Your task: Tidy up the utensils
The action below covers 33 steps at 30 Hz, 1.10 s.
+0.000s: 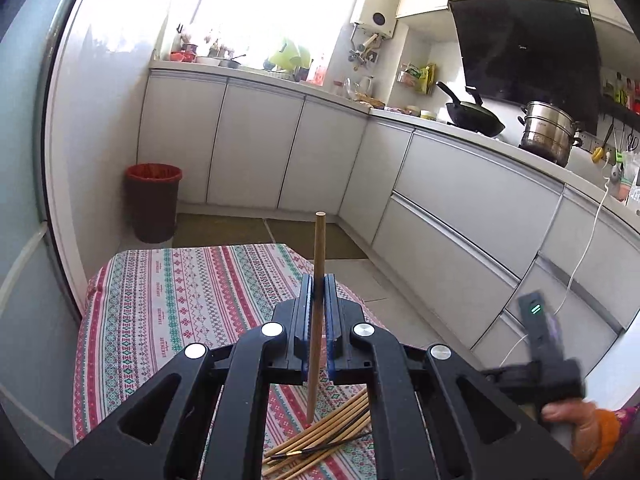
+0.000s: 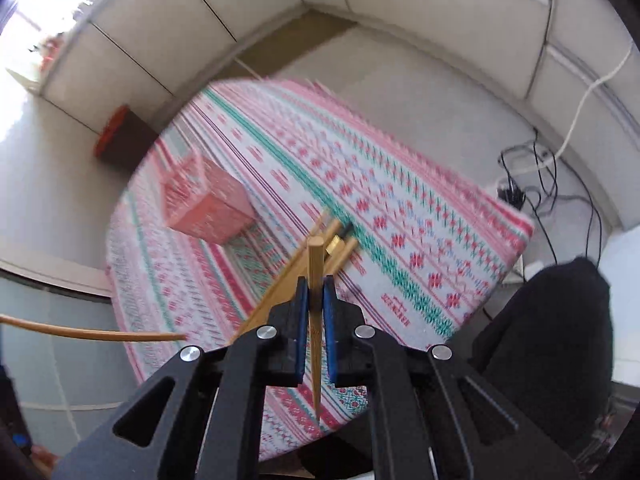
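Observation:
My left gripper (image 1: 319, 286) is shut on a wooden chopstick (image 1: 319, 248) that stands upright between the blue pads, above a pile of several chopsticks (image 1: 320, 440) on the patterned tablecloth (image 1: 180, 300). My right gripper (image 2: 315, 288) is shut on another wooden chopstick (image 2: 315, 256), held upright above the pile (image 2: 336, 240). A pink holder box (image 2: 208, 204) stands on the cloth to the upper left in the blurred right wrist view. The left chopstick's tip (image 2: 120, 335) enters from the left there. The right gripper's body (image 1: 540, 352) shows at the right in the left wrist view.
A dark bin with a red liner (image 1: 153, 200) stands on the floor beyond the table. White kitchen cabinets (image 1: 460, 208) run along the right, with a wok (image 1: 474, 116) and steel pot (image 1: 548, 132) on the counter. Cables (image 2: 532, 176) lie on the floor past the table's right edge.

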{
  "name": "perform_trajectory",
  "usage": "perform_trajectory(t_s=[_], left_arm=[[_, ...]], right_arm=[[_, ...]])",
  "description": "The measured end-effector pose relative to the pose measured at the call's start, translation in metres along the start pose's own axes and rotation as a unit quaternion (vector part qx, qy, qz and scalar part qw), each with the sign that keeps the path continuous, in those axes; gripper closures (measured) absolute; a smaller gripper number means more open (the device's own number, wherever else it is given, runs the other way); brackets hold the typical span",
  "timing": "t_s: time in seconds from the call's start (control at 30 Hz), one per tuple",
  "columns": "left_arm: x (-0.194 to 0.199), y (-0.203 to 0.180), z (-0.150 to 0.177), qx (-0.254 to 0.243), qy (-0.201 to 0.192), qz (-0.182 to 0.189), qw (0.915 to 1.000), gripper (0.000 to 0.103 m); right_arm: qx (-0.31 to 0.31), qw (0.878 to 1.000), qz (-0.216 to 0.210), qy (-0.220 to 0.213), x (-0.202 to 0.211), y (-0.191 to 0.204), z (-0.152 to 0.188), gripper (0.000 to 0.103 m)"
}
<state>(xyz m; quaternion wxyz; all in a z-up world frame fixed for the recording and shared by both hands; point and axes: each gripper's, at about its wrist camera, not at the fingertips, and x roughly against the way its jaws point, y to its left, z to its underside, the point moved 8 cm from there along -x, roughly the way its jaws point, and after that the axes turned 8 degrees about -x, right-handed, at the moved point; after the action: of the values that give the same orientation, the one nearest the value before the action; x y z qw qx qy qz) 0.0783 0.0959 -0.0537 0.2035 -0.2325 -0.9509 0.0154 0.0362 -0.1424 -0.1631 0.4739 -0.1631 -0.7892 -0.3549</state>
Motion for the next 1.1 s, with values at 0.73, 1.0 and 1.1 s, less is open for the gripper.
perform_trajectory(t_s=[0.73,1.0,1.1], left_arm=[[-0.069,0.024,0.009,-0.036,0.097,-0.038,0.9939,0.041],[-0.07,-0.122,0.219,-0.448,0.308,0.088,0.8347,0.038],[-0.076,-0.134,0.266,-0.444,0.377,0.088,0.8079,0.038]], right_arm=[[0.118,0.952,-0.229,-0.164,0.081,0.127,-0.148,0.095],[0.1,0.958,-0.226,-0.145,0.036,0.092,-0.16,0.095],[0.106,0.958,-0.229,-0.138,0.028,0.083,-0.158,0.095]])
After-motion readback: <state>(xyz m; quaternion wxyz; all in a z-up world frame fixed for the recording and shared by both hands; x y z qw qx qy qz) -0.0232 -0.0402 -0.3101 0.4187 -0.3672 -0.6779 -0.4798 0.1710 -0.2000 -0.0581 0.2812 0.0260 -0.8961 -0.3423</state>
